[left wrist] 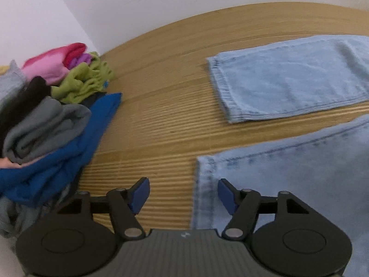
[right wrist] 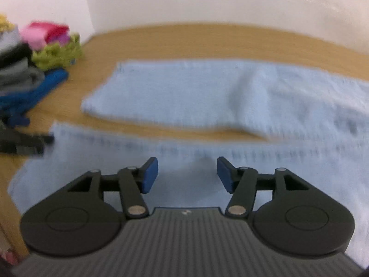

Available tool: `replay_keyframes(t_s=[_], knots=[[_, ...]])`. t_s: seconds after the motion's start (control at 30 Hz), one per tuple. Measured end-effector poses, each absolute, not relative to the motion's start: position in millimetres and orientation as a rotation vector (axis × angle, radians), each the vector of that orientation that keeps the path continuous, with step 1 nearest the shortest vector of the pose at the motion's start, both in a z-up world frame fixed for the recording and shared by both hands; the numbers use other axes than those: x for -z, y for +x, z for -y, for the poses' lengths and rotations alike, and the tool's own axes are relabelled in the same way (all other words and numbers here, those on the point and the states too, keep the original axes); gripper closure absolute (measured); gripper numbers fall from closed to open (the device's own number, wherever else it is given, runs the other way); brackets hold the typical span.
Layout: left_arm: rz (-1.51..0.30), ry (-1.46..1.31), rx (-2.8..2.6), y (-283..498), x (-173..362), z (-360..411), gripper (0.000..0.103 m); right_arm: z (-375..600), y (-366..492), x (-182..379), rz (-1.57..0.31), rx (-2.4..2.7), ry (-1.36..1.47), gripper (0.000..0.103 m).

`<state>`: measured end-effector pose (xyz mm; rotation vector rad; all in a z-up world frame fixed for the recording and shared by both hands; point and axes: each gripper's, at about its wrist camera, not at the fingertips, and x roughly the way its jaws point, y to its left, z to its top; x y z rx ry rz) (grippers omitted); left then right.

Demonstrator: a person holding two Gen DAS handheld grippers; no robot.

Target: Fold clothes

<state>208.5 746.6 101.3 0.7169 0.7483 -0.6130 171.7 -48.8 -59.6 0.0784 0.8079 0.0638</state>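
Observation:
Light blue jeans lie flat on the wooden table, legs spread apart. In the left wrist view the far leg (left wrist: pixel 288 76) lies at the upper right, and the near leg (left wrist: pixel 288 184) runs along the lower right. My left gripper (left wrist: pixel 182 191) is open just above the near leg's hem edge, one pad over bare wood and the other over denim. In the blurred right wrist view, my right gripper (right wrist: pixel 187 173) is open over the near leg (right wrist: pixel 103 168), with nothing between its pads. The far leg (right wrist: pixel 184 92) lies beyond it.
A pile of folded and crumpled clothes (left wrist: pixel 53 115) in blue, grey, green and pink sits at the table's left, also seen as the pile (right wrist: pixel 34 64) in the right wrist view. A blurred black shape (right wrist: pixel 23 143) sits by the near hem. A white wall backs the table (left wrist: pixel 161 80).

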Motion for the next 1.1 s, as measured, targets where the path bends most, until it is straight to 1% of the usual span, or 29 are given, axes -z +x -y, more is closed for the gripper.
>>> replay_keyframes(t_s=[0.1, 0.17, 0.2, 0.23, 0.27, 0.33, 0.43, 0.57, 0.77, 0.93, 1.1], knots=[[-0.734, 0.727, 0.700, 190, -113, -736, 0.037, 55, 139, 50, -0.774, 0.006, 0.043, 0.044], [-0.700, 0.742, 0.753, 172, -121, -725, 0.036, 73, 110, 36, -0.707, 0.036, 0.053, 0.043], [-0.686, 0.743, 0.781, 160, -125, -719, 0.036, 84, 97, 32, -0.690, 0.060, 0.061, 0.042], [-0.680, 0.739, 0.810, 149, -129, -713, 0.035, 95, 84, 27, -0.674, 0.086, 0.068, 0.037], [-0.677, 0.734, 0.841, 136, -132, -706, 0.035, 109, 72, 25, -0.671, 0.125, 0.077, 0.037], [-0.674, 0.735, 0.888, 107, -135, -692, 0.034, 139, 52, 24, -0.668, 0.204, 0.107, 0.037], [-0.667, 0.760, 0.921, 59, -132, -670, 0.034, 195, 13, 18, -0.632, 0.301, 0.235, 0.037], [-0.680, 0.773, 0.973, -20, -127, -638, 0.034, 271, -48, 16, -0.591, 0.390, 0.349, 0.037], [-0.706, 0.819, 1.035, -120, -114, -596, 0.034, 378, -117, 16, -0.586, 0.537, 0.439, 0.037], [-0.713, 0.845, 1.069, -164, -120, -567, 0.034, 454, -140, 22, -0.521, 0.583, 0.645, 0.037], [-0.706, 0.847, 1.104, -188, -113, -538, 0.033, 515, -127, 41, -0.510, 0.631, 0.760, 0.037]])
